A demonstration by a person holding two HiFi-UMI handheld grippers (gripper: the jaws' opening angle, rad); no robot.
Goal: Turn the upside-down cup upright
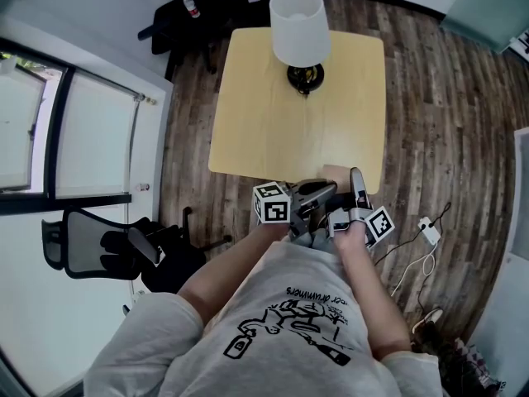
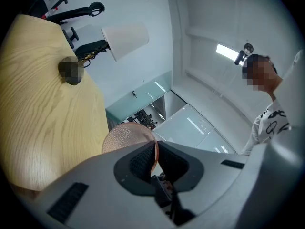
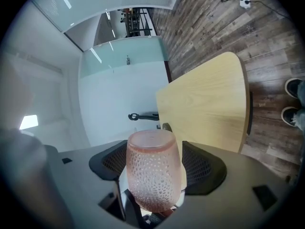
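The cup is pink, see-through and dimpled, and it is held in the air over the near edge of the wooden table. In the left gripper view my left gripper is shut on the thin wall of the cup at its edge. My right gripper has its jaws spread wide on either side of the cup, and a sliver of light shows beside the right pad. In the head view the left gripper and the right gripper meet at the cup, close to my body.
A table lamp with a white shade stands at the table's far end. A black office chair is at my left, with dark chairs beyond the table. A white power strip with its cable lies on the wood floor at my right.
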